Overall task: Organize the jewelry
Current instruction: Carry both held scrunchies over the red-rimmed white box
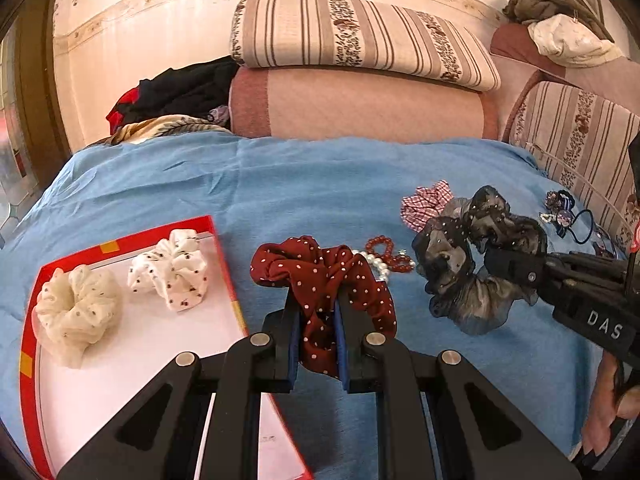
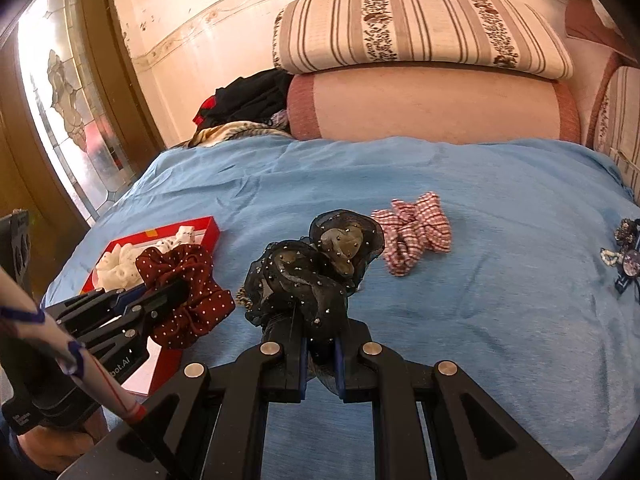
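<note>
My left gripper (image 1: 318, 312) is shut on a dark red polka-dot scrunchie (image 1: 320, 272), held just right of a red-rimmed box lid (image 1: 120, 240). The lid holds a cream scrunchie (image 1: 76, 312) and a white dotted scrunchie (image 1: 172, 272). My right gripper (image 2: 320, 336) is shut on a black sheer scrunchie (image 2: 308, 272) above the blue sheet; it also shows in the left wrist view (image 1: 472, 264). The red scrunchie (image 2: 184, 292) and left gripper (image 2: 160, 296) appear at left in the right wrist view, over the lid (image 2: 208, 232).
A pink checked scrunchie (image 2: 416, 232) lies on the blue sheet (image 2: 480, 320). Red beads (image 1: 386, 250) and a pearl bracelet (image 1: 378, 266) lie behind the red scrunchie. Hair ties and small ornaments (image 1: 564, 212) lie at right. Striped pillows (image 1: 360, 36) and clothes (image 1: 184, 88) are at the back.
</note>
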A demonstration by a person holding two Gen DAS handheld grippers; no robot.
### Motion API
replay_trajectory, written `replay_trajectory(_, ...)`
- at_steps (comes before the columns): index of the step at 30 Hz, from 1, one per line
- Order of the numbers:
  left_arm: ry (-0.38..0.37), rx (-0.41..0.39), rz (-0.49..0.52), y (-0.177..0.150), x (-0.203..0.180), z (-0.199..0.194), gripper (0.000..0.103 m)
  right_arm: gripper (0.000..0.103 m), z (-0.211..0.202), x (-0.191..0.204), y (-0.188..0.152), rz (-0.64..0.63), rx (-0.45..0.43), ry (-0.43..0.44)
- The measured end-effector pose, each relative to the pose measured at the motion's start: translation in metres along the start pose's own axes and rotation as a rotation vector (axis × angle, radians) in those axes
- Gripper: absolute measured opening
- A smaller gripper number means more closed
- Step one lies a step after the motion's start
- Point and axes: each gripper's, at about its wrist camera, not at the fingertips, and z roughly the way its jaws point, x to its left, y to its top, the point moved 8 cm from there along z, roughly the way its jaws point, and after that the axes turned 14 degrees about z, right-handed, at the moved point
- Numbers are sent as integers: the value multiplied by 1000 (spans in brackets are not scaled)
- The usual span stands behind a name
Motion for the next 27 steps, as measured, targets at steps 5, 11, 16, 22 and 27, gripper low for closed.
replay_trajectory(5, 17, -2, -24, -4, 15, -4, 14, 11, 5, 16, -2, -23, 4, 12)
replay_trajectory(11, 33, -9, -59, -7, 34, -11, 14, 11, 12, 29, -6, -44, 14, 21)
replay_trajectory(16, 52, -15, -108, -10, 57, -19, 14, 11, 11, 38, -6, -43, 6, 38)
replay_trajectory(22, 85, -23, -152, -19, 85, -33, 14, 11, 8, 59, -5, -43, -4, 92)
replay_trajectory(27, 118, -15, -194, -34, 113, -45, 15, 11, 7, 83, -15, -59, 17, 148)
